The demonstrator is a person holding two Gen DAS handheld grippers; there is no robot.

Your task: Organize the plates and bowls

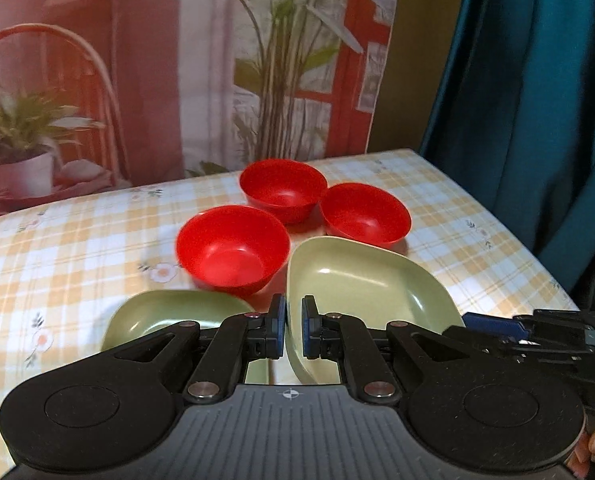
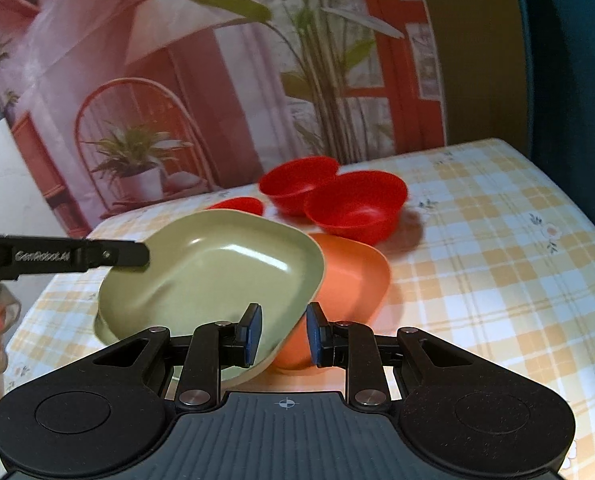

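Observation:
My left gripper is shut on the near rim of a green square plate and holds it tilted above the table. A second green plate lies flat to its left. Three red bowls stand behind them. In the right wrist view my right gripper is open, its jaws astride the edge of the held green plate, with an orange plate just behind. The left gripper shows there on the plate's far rim.
The table has a yellow checked cloth. A printed backdrop stands behind it and a teal curtain hangs at the right. The right gripper's body shows at the right of the left wrist view.

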